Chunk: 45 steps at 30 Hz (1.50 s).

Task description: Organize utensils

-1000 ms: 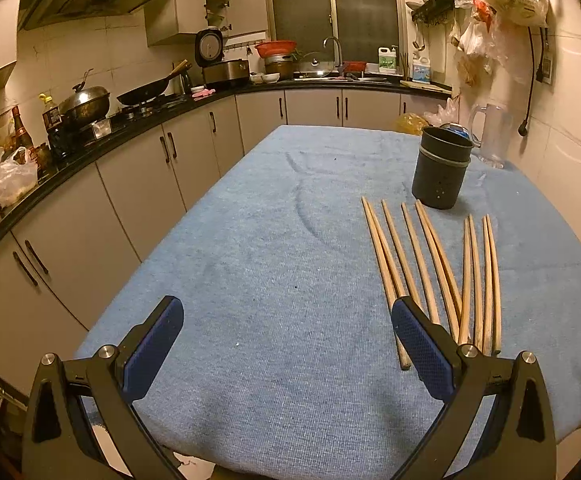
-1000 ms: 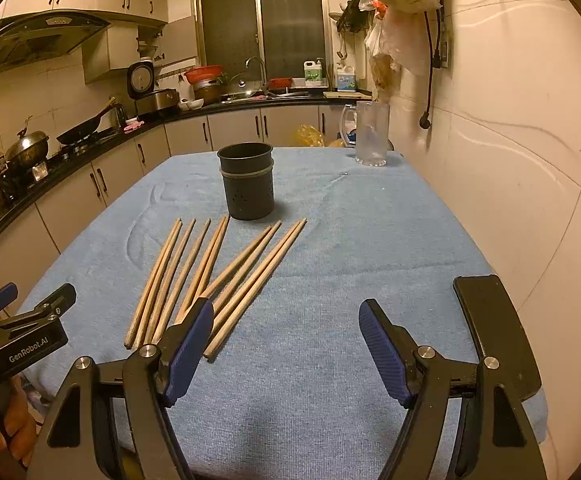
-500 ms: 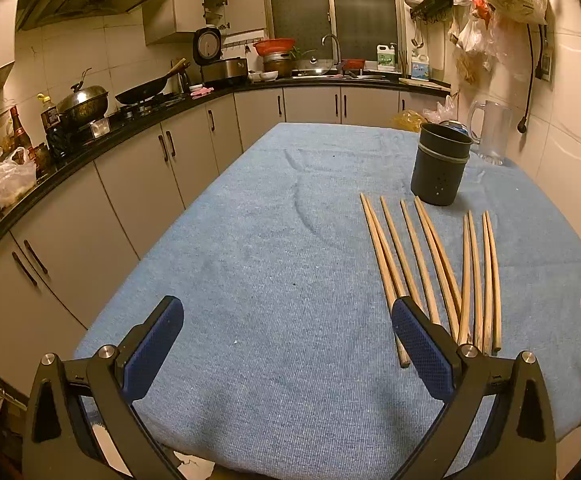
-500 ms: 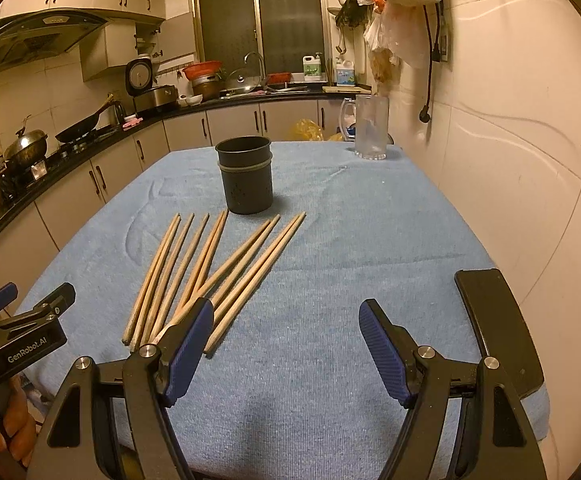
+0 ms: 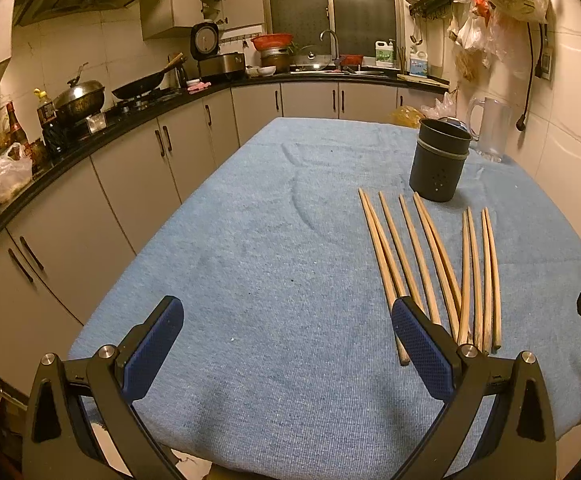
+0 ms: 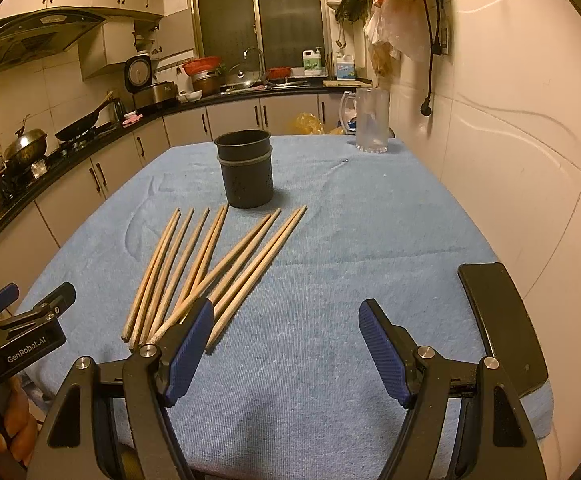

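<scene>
While the dark perforated cylindrical holder (image 6: 246, 174) stands empty toward the counter's (image 6: 370, 240) far edge, all the loose wooden chopsticks (image 6: 210, 268) lie fanned just before it. Left gripper (image 5: 290, 344) and right gripper (image 6: 286, 344) hover with fingers wide apart, holding nothing; sorting seems unstarted.

You are working under dim, warm yellow indoor light that tints both views amber. The dark window (image 6: 256, 12) beyond the sink gives no daylight. Soft shadows fall on the blue towelling tablecloth (image 5: 250, 280) below each gripper. The glossy cream wall tiles (image 6: 510, 128) carry a faint sheen. Fisheye bending curves the black countertop (image 5: 90, 136), and the corners go black. Focus stays sharp.
</scene>
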Available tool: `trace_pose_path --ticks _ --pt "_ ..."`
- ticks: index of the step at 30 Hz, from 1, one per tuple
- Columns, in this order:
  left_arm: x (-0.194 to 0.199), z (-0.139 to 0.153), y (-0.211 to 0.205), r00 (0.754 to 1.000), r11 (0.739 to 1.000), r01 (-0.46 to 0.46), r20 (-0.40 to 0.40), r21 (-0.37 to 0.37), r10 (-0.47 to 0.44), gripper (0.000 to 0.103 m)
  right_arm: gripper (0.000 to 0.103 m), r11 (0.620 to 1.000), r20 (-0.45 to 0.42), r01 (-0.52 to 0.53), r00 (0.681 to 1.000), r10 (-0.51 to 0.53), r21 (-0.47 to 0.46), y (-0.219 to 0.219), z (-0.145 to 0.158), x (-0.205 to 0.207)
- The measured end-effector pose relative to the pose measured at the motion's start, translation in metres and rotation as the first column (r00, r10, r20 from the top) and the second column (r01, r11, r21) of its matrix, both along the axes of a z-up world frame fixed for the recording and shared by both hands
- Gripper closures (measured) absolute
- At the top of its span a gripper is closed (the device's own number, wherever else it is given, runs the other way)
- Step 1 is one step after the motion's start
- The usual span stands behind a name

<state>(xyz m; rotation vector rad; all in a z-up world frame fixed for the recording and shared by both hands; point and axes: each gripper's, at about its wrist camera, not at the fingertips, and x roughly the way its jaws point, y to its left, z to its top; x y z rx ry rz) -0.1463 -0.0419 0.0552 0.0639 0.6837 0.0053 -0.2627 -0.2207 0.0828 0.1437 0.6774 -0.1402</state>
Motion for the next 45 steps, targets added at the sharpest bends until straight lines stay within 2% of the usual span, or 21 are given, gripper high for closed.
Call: trace_pose_path --ticks 6,10,12,14,15,16,17,20,22,24,29,37,45 --pt "0.025 0.005 0.008 0.996 0.998 0.047 -0.068 -0.044 -0.05 0.0 0.031 0.997 -0.04 -0.013 0.999 0.016 0.078 -0.015 0.005 0.02" --pt "0.052 0.012 0.008 0.983 0.989 0.104 -0.14 -0.105 -0.119 0.0 0.047 0.987 -0.094 -0.063 0.993 0.077 0.151 -0.023 0.012 0.046" --pt "0.069 0.012 0.008 0.971 0.981 0.123 -0.186 -0.148 -0.15 0.002 0.049 0.983 -0.127 -0.068 0.988 0.091 0.171 -0.026 0.013 0.059" --pt "0.086 0.011 0.009 0.957 0.973 0.132 -0.232 -0.192 -0.175 0.013 0.061 0.975 -0.168 -0.051 0.982 0.089 0.218 -0.034 0.013 0.076" --pt "0.094 0.011 0.009 0.949 0.97 0.131 -0.256 -0.206 -0.182 0.023 0.062 0.97 -0.187 -0.049 0.978 0.096 0.239 -0.037 0.012 0.084" --pt "0.102 0.009 0.008 0.938 0.964 0.134 -0.284 -0.231 -0.198 0.032 0.069 0.966 -0.2 -0.048 0.975 0.101 0.253 -0.039 0.011 0.091" --pt "0.112 0.008 0.007 0.926 0.955 0.137 -0.308 -0.261 -0.217 0.034 0.075 0.961 -0.223 -0.035 0.97 0.099 0.275 -0.042 0.009 0.099" --pt "0.139 0.0 0.001 0.892 0.939 0.137 -0.372 -0.314 -0.255 0.041 0.078 0.943 -0.275 -0.016 0.955 0.113 0.333 -0.048 0.002 0.122" --pt "0.151 -0.003 -0.008 0.882 0.938 0.14 -0.391 -0.316 -0.264 0.054 0.078 0.936 -0.305 0.009 0.946 0.106 0.353 -0.052 -0.003 0.135" --pt "0.163 -0.006 -0.015 0.867 0.936 0.142 -0.415 -0.323 -0.275 0.055 0.082 0.92 -0.336 0.031 0.935 0.112 0.392 -0.057 -0.011 0.148" --pt "0.189 -0.02 -0.028 0.838 0.936 0.141 -0.465 -0.323 -0.287 0.064 0.083 0.905 -0.393 0.105 0.917 0.072 0.412 -0.069 -0.027 0.174" --pt "0.207 -0.033 -0.033 0.819 0.944 0.135 -0.503 -0.3 -0.277 0.075 0.083 0.914 -0.461 0.155 0.886 0.04 0.376 -0.072 -0.05 0.199" --pt "0.219 -0.038 -0.044 0.81 0.948 0.161 -0.512 -0.275 -0.286 0.076 0.083 0.92 -0.479 0.153 0.877 0.041 0.359 -0.076 -0.057 0.209"
